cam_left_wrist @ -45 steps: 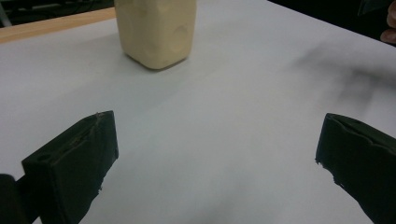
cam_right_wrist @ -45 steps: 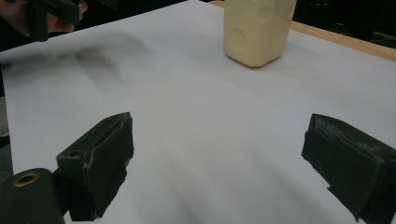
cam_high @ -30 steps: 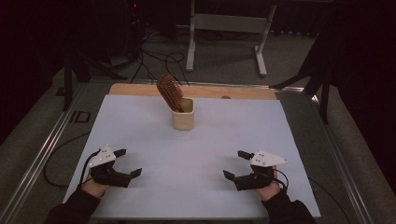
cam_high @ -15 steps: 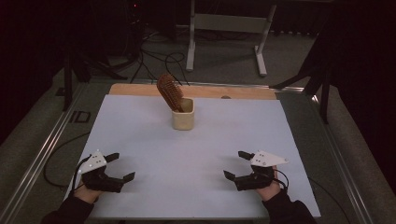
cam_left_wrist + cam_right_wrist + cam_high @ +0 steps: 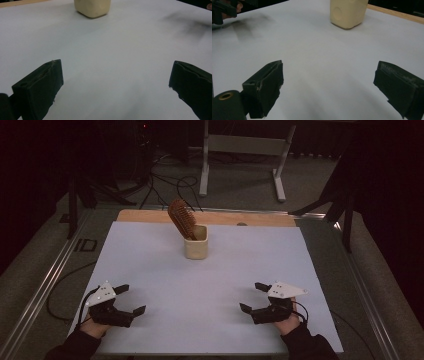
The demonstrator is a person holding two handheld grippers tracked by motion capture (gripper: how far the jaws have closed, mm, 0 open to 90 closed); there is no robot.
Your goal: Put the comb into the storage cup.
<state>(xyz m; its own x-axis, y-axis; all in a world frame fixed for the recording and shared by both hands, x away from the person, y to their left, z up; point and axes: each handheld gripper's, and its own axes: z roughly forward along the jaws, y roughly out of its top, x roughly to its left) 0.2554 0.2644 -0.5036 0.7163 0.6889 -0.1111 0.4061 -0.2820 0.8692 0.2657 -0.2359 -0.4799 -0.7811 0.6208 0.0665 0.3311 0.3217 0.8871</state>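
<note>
Nearest the person, at the near left of the white table sheet (image 5: pixel 210 285), the left hand-held black two-jaw gripper (image 5: pixel 131 299) sits low over the surface with its jaws spread wide apart and nothing between them; its own view shows bare white sheet in the gap (both black pads at the bottom corners). At the near right, about level with it, the right hand-held black two-jaw gripper (image 5: pixel 253 296) is likewise held with its jaws wide apart and empty, the grey three-cornered plate on top and the person's hand behind it. The two grippers are well apart from each other, each angled inward.

Farther off, near the middle of the far half of the sheet, stands the small cream-coloured square cup (image 5: pixel 196 242), upright and well away from both grippers. A brown wooden hairbrush (image 5: pixel 182 218) stands in it, bristled head up and leaning to the left. Beyond the cup runs the bare wooden strip of the table's far edge (image 5: pixel 150 215).
</note>
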